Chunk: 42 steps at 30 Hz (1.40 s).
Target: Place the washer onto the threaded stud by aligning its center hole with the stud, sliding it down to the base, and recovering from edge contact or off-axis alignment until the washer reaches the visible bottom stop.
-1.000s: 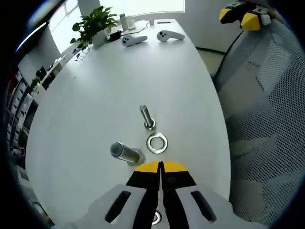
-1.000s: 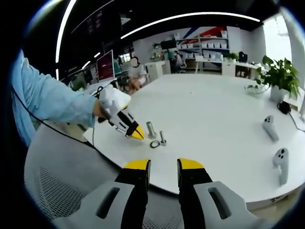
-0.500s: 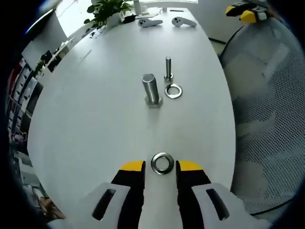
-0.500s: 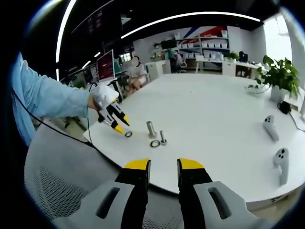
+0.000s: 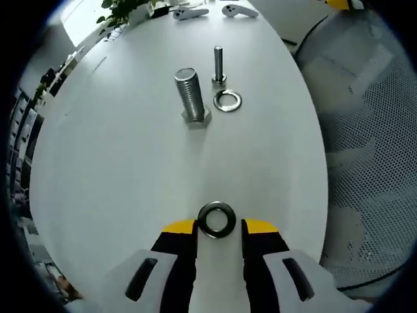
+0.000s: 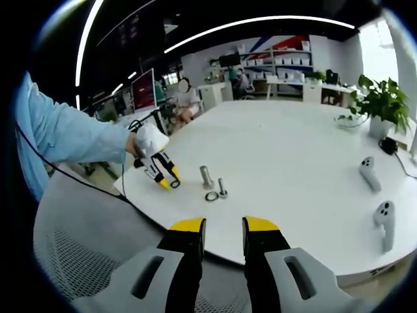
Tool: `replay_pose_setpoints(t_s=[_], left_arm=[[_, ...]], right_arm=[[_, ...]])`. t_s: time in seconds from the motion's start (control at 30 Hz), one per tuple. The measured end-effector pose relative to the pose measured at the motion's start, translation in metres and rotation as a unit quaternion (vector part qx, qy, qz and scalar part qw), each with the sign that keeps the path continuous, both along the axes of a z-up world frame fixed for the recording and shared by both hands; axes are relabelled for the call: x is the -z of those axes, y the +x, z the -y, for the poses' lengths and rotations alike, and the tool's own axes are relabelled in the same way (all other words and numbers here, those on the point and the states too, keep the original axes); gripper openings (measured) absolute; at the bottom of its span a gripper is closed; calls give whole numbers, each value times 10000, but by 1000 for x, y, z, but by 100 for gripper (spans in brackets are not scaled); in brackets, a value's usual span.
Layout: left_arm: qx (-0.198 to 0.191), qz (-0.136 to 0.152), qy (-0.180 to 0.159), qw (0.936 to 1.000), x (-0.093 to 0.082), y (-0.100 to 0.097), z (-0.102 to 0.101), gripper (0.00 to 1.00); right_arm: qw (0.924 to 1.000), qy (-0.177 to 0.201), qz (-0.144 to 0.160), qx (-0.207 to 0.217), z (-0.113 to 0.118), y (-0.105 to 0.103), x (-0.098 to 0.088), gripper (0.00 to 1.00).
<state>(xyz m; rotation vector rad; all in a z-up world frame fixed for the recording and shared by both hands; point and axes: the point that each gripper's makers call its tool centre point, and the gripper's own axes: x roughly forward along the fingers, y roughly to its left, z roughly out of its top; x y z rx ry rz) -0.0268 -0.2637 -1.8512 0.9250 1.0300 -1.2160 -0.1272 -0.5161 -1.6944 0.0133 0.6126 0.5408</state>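
Note:
A steel washer [image 5: 217,219] lies flat on the white table [image 5: 117,163], right between the yellow fingertips of my left gripper [image 5: 219,228], which stands open around it. Farther along the table a thick threaded stud [image 5: 191,96] stands upright on its hex base. Beside it are a thin bolt [image 5: 218,64] and a second washer [image 5: 227,100]. The right gripper view has the left gripper [image 6: 166,180] held low at the table's near edge, left of the stud [image 6: 206,177]. My right gripper [image 6: 223,228] hangs open and empty, off the table.
Two white hand controllers [image 5: 189,12] and a potted plant [image 5: 120,8] sit at the table's far end. A mesh chair [image 5: 365,150] stands right of the table. A person's blue sleeve [image 6: 71,140] reaches in from the left. The controllers [image 6: 369,175] lie near the right edge.
My left gripper went from shut near the stud to open, pulled back from it. It has since crept forward, so the near washer now sits between its fingertips. The right gripper stayed still.

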Motion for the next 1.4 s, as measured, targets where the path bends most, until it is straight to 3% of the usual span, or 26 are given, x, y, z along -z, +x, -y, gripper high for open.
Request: replay_pose_setpoints(t_s=[0.27,0.7,1.17,1.4], left_arm=[[44,15,104,9999,-1,1,0,21],[-83,268,-75,9996,-5,5,5,20],[-165,555,-233,9980,-29,19,14,19],[-47,625,-360,9974,-51,22,35,19]], right_arm=[[10000,12,8,-8,0,0,0,24],[10000,25,11,13,0,1,0,24],[10000,19,6,-9,0,0,0,24],[10000,26,13,-26,-1,0,0,24]])
